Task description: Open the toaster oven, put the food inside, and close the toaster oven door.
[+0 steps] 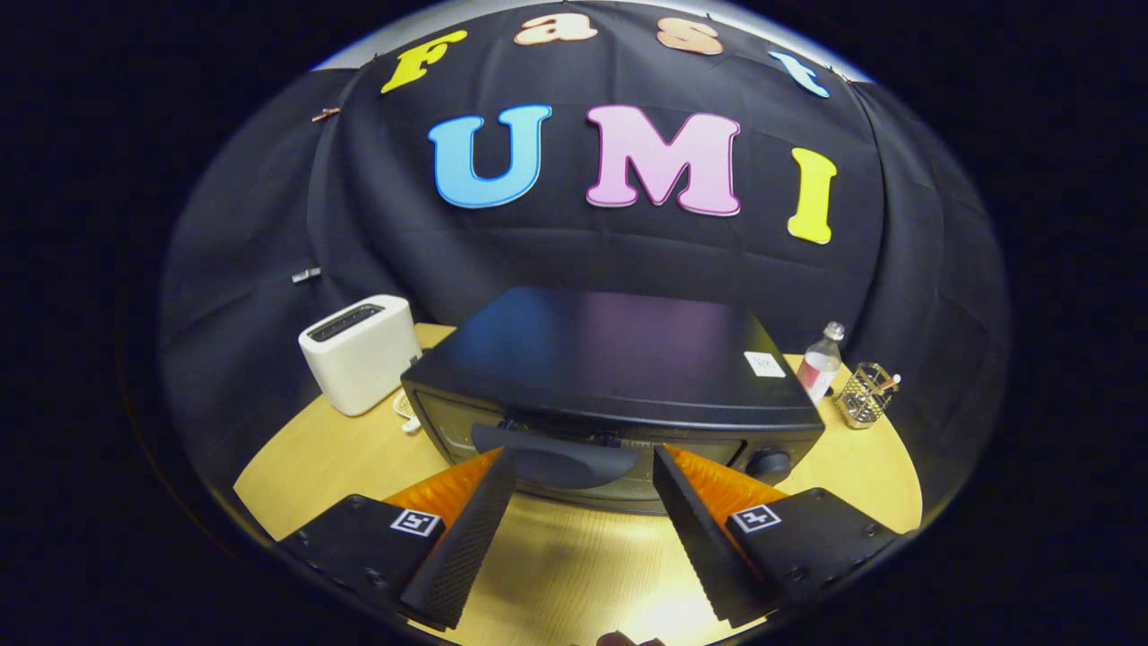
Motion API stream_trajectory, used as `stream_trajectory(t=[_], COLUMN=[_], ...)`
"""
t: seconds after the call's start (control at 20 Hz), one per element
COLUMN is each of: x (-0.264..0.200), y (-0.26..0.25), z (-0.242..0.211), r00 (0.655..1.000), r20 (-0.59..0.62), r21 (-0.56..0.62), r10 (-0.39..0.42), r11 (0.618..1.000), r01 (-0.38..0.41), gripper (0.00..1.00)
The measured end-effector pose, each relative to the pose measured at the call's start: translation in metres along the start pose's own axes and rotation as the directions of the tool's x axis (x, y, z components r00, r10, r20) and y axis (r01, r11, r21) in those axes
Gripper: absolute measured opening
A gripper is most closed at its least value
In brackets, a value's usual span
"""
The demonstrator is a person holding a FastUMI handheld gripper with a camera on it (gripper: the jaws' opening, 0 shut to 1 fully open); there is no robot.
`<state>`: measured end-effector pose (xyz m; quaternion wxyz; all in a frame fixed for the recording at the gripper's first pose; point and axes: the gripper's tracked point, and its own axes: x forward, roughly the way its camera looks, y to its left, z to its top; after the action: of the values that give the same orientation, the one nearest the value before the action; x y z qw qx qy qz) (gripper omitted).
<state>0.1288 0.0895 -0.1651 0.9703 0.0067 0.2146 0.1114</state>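
A black toaster oven [610, 359] stands on the round wooden table [314, 467], its door shut. The door's dark handle [556, 459] runs across the top of the glass front. My gripper [583, 462] is open, its two fingertips spread wide just in front of the door, one at each end of the handle. The handle lies between the tips, and neither finger presses on it. A round knob [769, 464] sits at the right of the oven's front. I see no food.
A white slot toaster [359, 352] stands to the left of the oven, with a white cord [405, 414] beside it. To the right are a small clear bottle [821, 363] and a wire basket [865, 395]. Bare tabletop lies below the fingers.
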Motion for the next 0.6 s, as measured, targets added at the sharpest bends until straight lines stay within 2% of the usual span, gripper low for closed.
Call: stream_trajectory(t=[0.15, 0.35, 0.6], x=[-0.03, -0.069, -0.123], y=[-0.018, -0.058, -0.101], z=[0.016, 0.039, 0.082], r00=[0.998, 0.987, 0.951], r20=[0.061, 0.135, 0.245], r21=[0.0, -0.008, 0.052], r10=[-0.015, -0.082, -0.191], r11=[1.0, 0.996, 0.982], r01=[0.015, 0.084, 0.184], gripper=[1.0, 1.0, 1.0])
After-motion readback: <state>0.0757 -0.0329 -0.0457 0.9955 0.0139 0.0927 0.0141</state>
